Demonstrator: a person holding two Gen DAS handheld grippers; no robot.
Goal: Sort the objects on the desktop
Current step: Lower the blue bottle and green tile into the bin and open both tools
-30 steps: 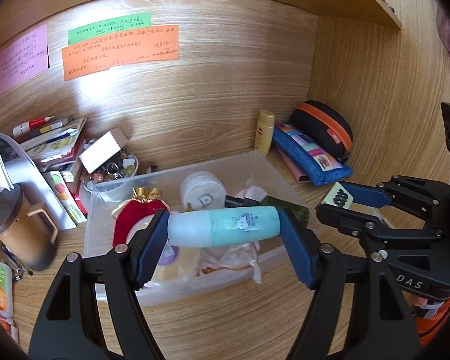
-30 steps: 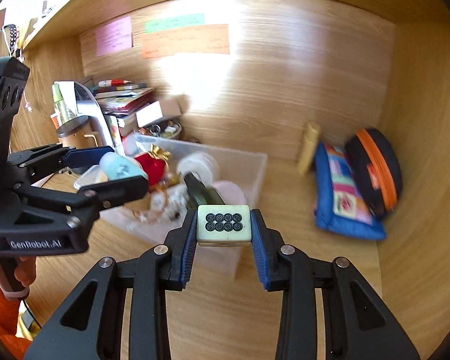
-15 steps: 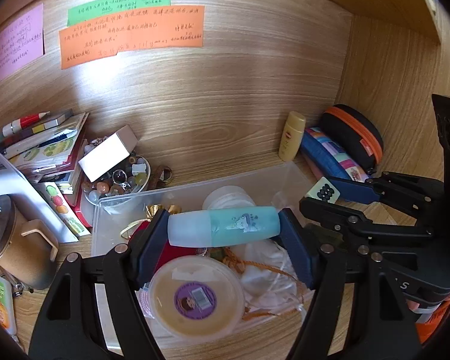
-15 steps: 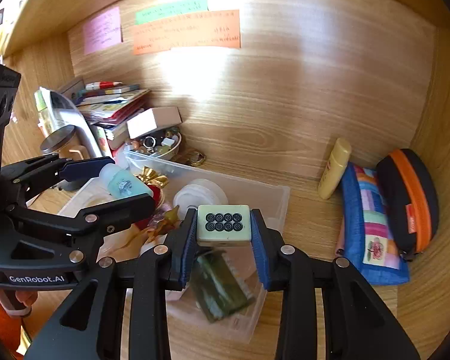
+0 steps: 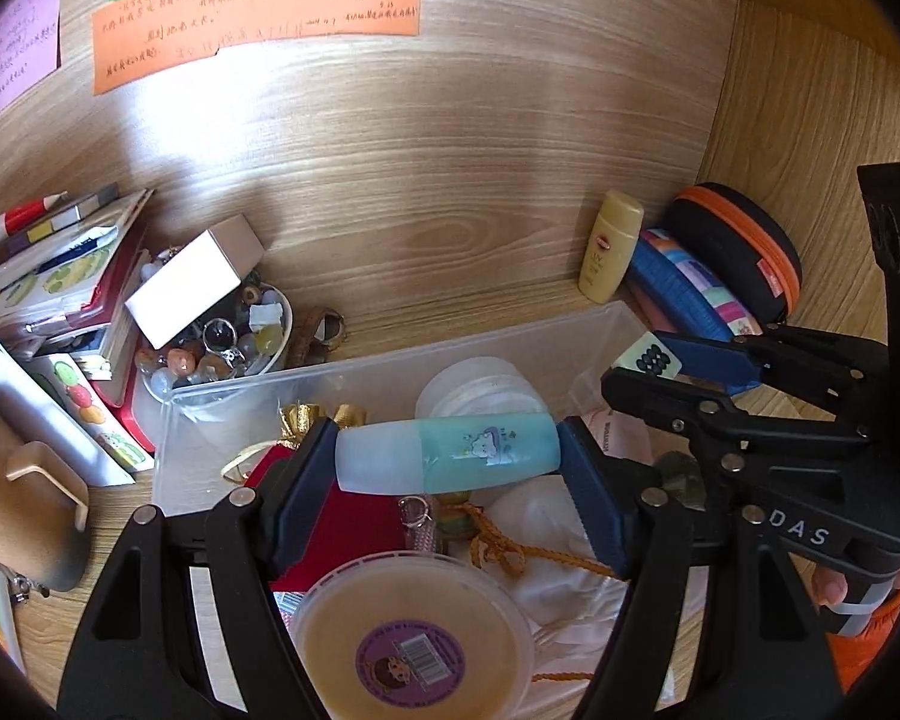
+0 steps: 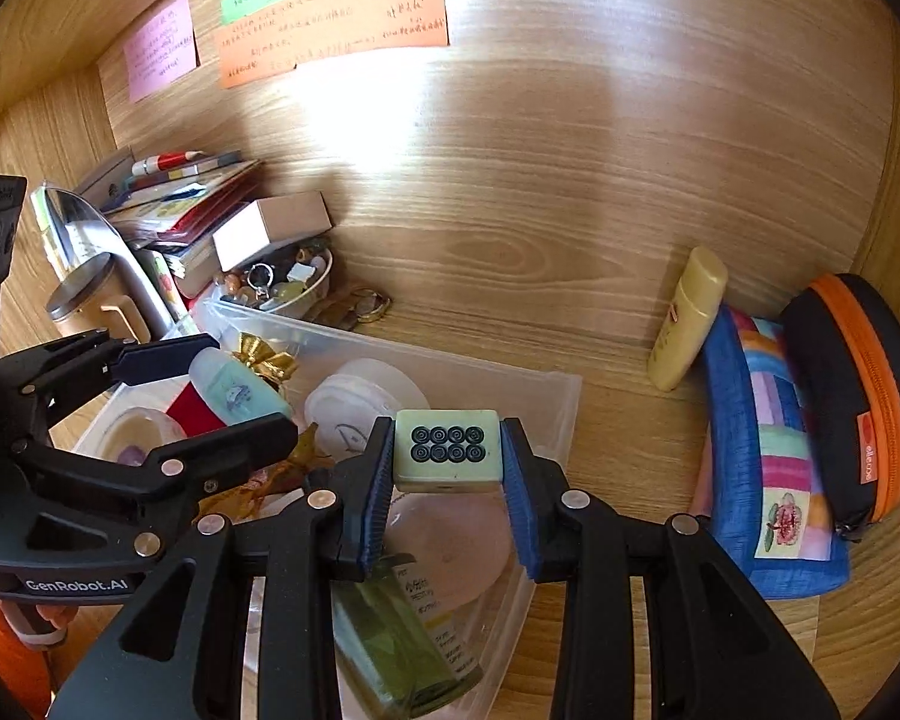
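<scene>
My left gripper (image 5: 447,459) is shut on a teal bottle (image 5: 450,459) with a pale cap, held crosswise above the clear plastic bin (image 5: 390,360). My right gripper (image 6: 448,456) is shut on a pale green mahjong tile (image 6: 448,457) with black rings, over the bin's (image 6: 546,384) right half. In the left wrist view that tile (image 5: 647,358) shows at the right, above the bin's far corner. Inside the bin lie a round tub with a purple label (image 5: 411,639), a white jar (image 5: 480,387), a red pouch (image 5: 354,528) and a green bottle (image 6: 402,642).
A yellow lotion bottle (image 6: 687,318), a blue patchwork pouch (image 6: 768,456) and a black case with orange zip (image 6: 852,396) lie right of the bin. A bowl of beads (image 5: 228,342), a small box (image 5: 192,285), stacked books (image 5: 60,276) and a brown mug (image 5: 24,492) crowd the left.
Both grippers moved forward and slightly down over the bin, each keeping its object. The back wall and notes came closer; more of the bin's contents show beneath the fingers.
</scene>
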